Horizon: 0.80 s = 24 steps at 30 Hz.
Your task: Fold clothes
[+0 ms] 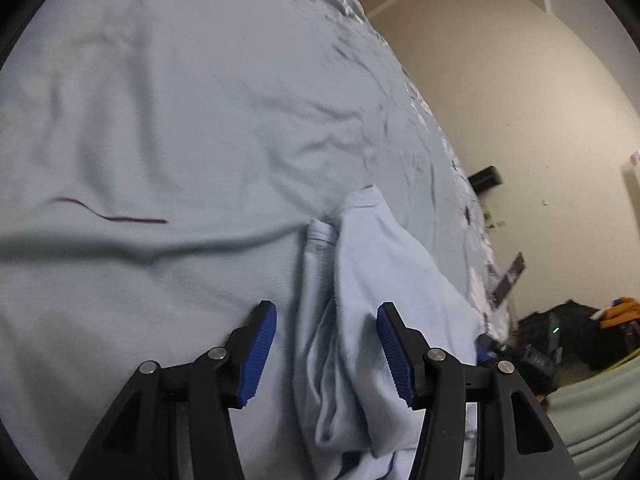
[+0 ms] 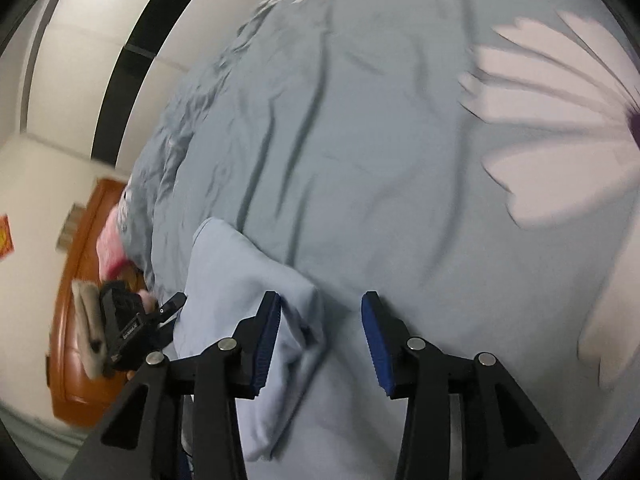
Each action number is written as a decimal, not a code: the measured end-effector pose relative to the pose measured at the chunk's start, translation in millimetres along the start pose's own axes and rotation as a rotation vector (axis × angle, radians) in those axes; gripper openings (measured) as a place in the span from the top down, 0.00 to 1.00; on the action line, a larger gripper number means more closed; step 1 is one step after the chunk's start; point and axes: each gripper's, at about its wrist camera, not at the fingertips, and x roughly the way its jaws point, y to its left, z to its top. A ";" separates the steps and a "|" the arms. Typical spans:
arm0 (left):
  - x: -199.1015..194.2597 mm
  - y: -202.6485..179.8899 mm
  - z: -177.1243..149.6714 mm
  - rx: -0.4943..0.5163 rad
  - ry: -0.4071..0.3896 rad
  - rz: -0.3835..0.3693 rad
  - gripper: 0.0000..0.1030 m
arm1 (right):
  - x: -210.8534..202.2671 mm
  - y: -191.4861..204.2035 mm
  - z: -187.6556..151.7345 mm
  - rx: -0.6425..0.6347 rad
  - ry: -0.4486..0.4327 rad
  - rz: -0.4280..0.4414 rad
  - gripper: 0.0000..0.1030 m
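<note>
A pale blue garment is seen bunched and partly folded on a bed covered by a grey-blue bedspread, which is creased and printed with large pale daisy petals. In the left wrist view the left tongs are held spread, blue ribbed pads apart, with the garment's folds lying between them; no pad is seen pressing on the cloth. A ribbed cuff or hem of the garment is turned up beside its main mass. A thin dark thread lies on the bedspread, well apart to the left. In the right wrist view the right tongs are likewise parted, nothing pinched; a corner of the garment lies just beside and partly behind the left-hand pad, while bare bedspread fills most of the gap. The left tool is glimpsed beyond the garment's far edge, against a wooden door. Both views are motion-blurred.
</note>
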 end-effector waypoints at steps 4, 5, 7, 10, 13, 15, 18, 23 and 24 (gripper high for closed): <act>4.0 -3.5 0.8 0.017 0.051 -0.051 0.46 | 7.1 8.1 -20.6 -0.002 -0.010 0.031 0.56; 5.4 -6.0 0.2 0.023 0.070 -0.068 0.46 | 10.7 12.3 -26.4 -0.008 -0.006 0.033 0.54; 7.4 -9.5 -1.9 0.018 0.082 -0.071 0.47 | 14.8 24.7 -37.2 -0.040 -0.034 -0.010 0.53; 4.0 -10.8 -8.5 -0.021 0.055 -0.071 0.65 | 11.4 22.5 -51.9 -0.025 -0.063 0.105 0.56; 0.2 -16.8 -17.8 -0.059 0.009 -0.034 0.76 | 13.8 5.8 -52.5 0.001 -0.050 0.215 0.93; -2.6 -25.4 -23.0 -0.072 -0.036 0.016 0.80 | 15.1 -9.4 -42.9 0.012 -0.021 0.316 0.94; -11.2 -49.5 -32.4 -0.092 -0.126 0.135 0.82 | 13.5 -7.6 -31.2 -0.089 0.020 0.423 0.95; -17.1 -94.0 -35.9 -0.149 -0.220 0.239 0.84 | 11.6 -22.4 -7.9 -0.074 0.098 0.536 0.95; -17.7 -102.1 -35.6 -0.161 -0.221 0.250 0.85 | 9.6 -27.3 -2.4 -0.051 0.107 0.532 0.95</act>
